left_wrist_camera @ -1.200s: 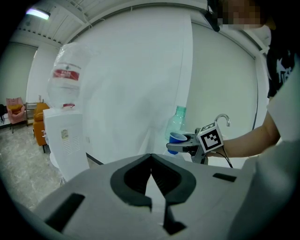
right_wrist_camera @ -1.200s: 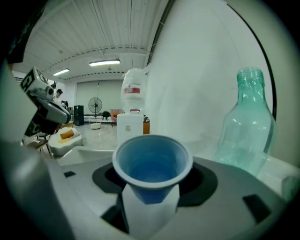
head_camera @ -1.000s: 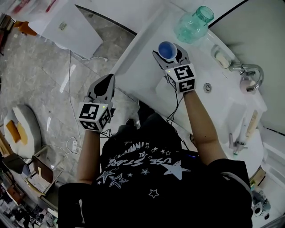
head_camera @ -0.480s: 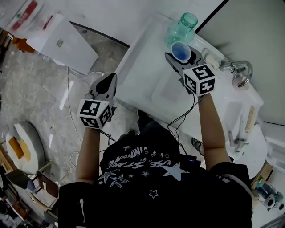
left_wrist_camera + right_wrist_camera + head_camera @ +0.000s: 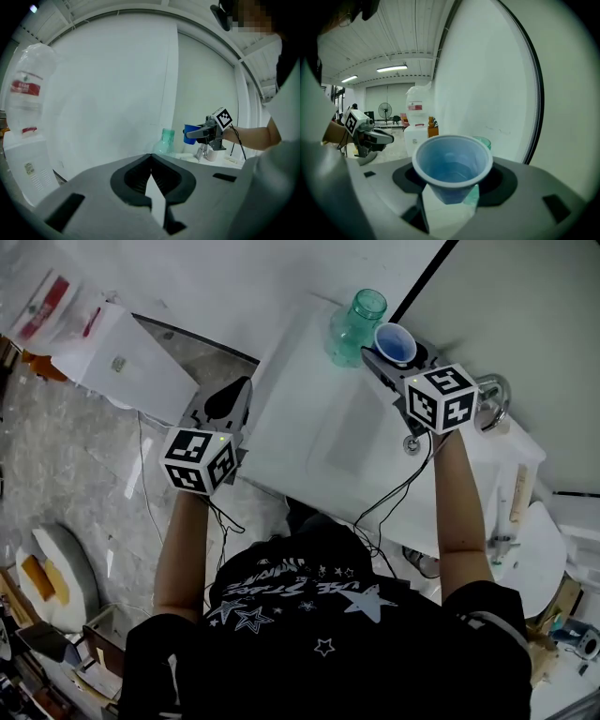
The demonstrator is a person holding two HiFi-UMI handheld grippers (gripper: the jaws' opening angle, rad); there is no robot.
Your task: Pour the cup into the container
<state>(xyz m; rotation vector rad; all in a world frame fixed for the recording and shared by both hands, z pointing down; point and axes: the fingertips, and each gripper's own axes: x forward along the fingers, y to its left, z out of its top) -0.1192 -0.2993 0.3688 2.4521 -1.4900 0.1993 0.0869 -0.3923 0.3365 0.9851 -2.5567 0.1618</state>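
Observation:
A blue plastic cup (image 5: 395,339) with clear liquid in it stands upright between the jaws of my right gripper (image 5: 394,352), which is shut on it. The cup hangs above the white counter (image 5: 300,399), just right of a green glass jar (image 5: 354,326) whose mouth is open. In the right gripper view the cup (image 5: 452,166) fills the middle and the jar's rim (image 5: 484,141) peeks out behind it. My left gripper (image 5: 237,390) hovers at the counter's left edge, shut on nothing. The left gripper view shows the jar (image 5: 165,141) and the cup (image 5: 190,133) far ahead.
A sink basin (image 5: 347,432) is sunk into the counter, with a chrome tap (image 5: 494,395) at its right. A toothbrush (image 5: 520,502) lies further right. A white box (image 5: 127,357) and cables sit on the floor to the left. A wall stands behind the jar.
Both hands rose and moved forward. The right gripper carried the cup from in front of the jar to beside its mouth. The left gripper came up to the counter's edge, still shut.

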